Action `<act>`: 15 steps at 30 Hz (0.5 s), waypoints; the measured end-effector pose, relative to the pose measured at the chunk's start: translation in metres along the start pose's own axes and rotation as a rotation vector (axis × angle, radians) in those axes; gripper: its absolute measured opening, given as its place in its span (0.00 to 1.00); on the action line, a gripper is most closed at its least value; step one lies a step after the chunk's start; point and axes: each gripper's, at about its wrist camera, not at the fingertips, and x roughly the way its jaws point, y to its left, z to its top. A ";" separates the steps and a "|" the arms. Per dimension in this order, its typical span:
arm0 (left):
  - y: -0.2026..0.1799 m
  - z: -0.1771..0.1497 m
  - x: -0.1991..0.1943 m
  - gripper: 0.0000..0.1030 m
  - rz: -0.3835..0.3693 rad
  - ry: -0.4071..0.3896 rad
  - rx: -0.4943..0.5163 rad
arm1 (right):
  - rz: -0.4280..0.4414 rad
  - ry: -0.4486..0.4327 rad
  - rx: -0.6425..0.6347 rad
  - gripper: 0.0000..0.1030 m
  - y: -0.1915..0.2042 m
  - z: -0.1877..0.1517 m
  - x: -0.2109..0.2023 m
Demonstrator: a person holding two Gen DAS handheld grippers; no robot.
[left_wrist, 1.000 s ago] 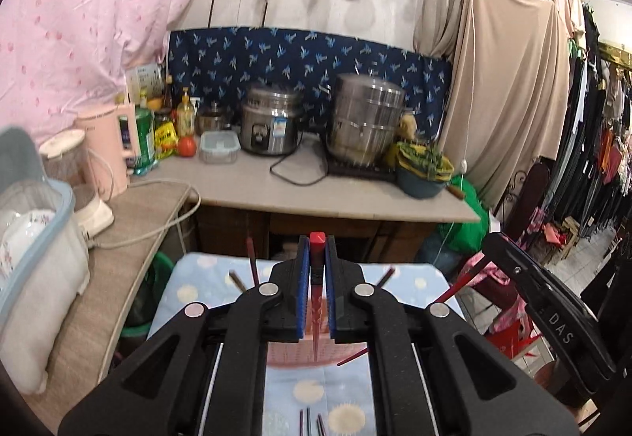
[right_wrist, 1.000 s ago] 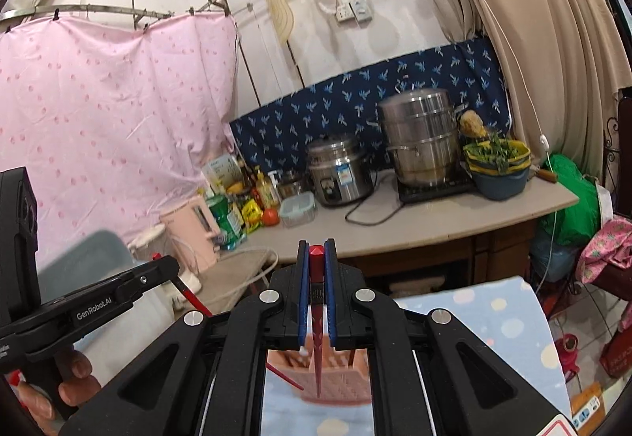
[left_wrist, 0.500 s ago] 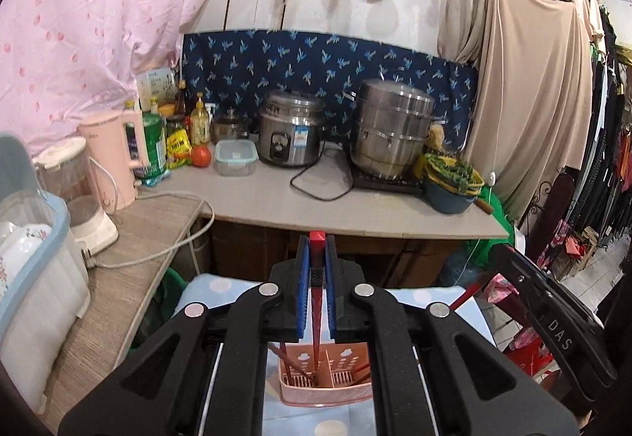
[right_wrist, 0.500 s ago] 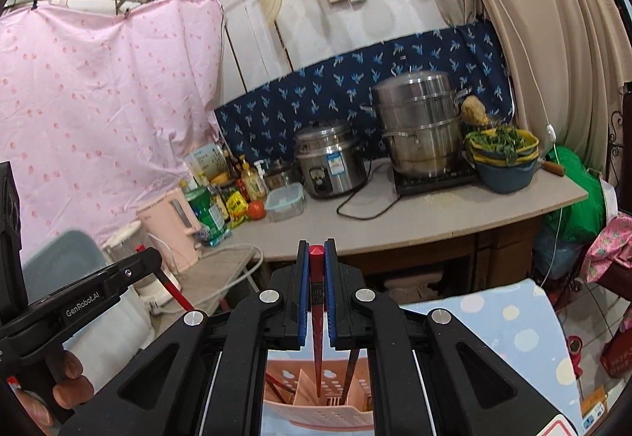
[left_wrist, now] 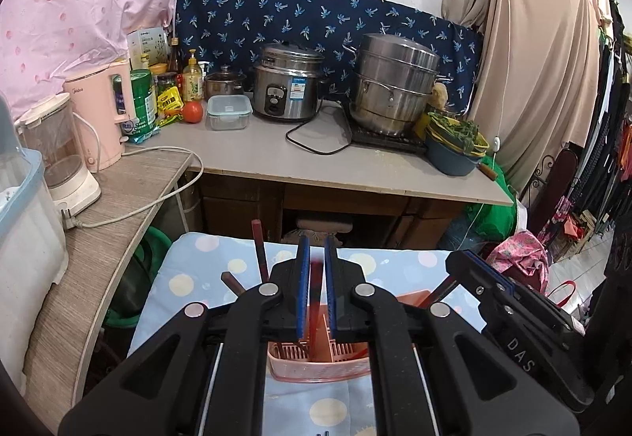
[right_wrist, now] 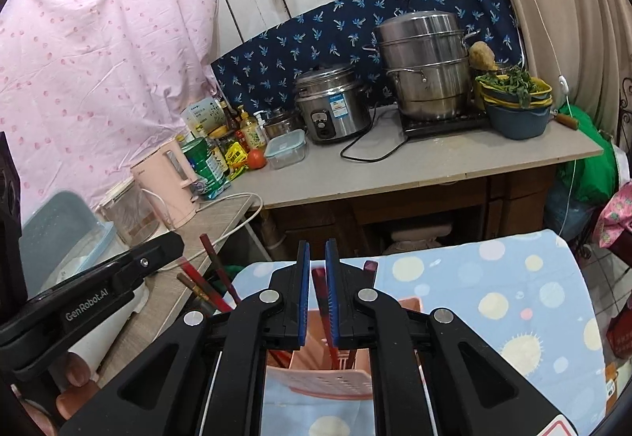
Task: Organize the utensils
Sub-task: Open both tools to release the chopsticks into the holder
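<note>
Left tongs [left_wrist: 315,270] slightly parted, a blurred red chopstick [left_wrist: 315,294] loose between the pads. Right tongs [right_wrist: 318,270] likewise parted around a second red chopstick [right_wrist: 320,290]. Both chopsticks reach down into the pink utensil basket [left_wrist: 316,369] on the dotted blue cloth [left_wrist: 197,270].

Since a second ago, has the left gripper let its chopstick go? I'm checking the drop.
Yes. The left gripper has opened slightly, and the red chopstick has slid down toward the pink holder.
</note>
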 end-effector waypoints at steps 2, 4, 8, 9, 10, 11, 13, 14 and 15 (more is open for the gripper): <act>0.000 -0.003 -0.002 0.08 -0.002 -0.003 0.003 | -0.005 -0.010 -0.003 0.12 0.001 -0.001 -0.005; 0.000 -0.004 -0.004 0.13 -0.002 -0.004 0.005 | -0.002 -0.016 0.000 0.13 0.002 -0.001 -0.008; 0.002 -0.005 -0.009 0.20 0.003 -0.008 0.002 | -0.003 -0.035 -0.005 0.13 0.004 -0.001 -0.021; 0.002 -0.006 -0.012 0.23 0.005 -0.011 0.003 | -0.003 -0.040 -0.007 0.13 0.004 -0.001 -0.025; 0.001 -0.006 -0.015 0.25 0.007 -0.016 0.006 | -0.003 -0.045 -0.009 0.13 0.005 -0.002 -0.029; 0.001 -0.007 -0.018 0.26 0.009 -0.021 0.010 | -0.002 -0.046 -0.014 0.13 0.006 -0.003 -0.033; 0.000 -0.008 -0.023 0.27 0.010 -0.023 0.016 | -0.002 -0.049 -0.026 0.13 0.009 -0.006 -0.042; 0.000 -0.010 -0.027 0.27 0.009 -0.023 0.020 | -0.003 -0.051 -0.032 0.13 0.010 -0.008 -0.046; -0.001 -0.012 -0.031 0.27 0.010 -0.024 0.024 | -0.003 -0.051 -0.040 0.13 0.012 -0.012 -0.052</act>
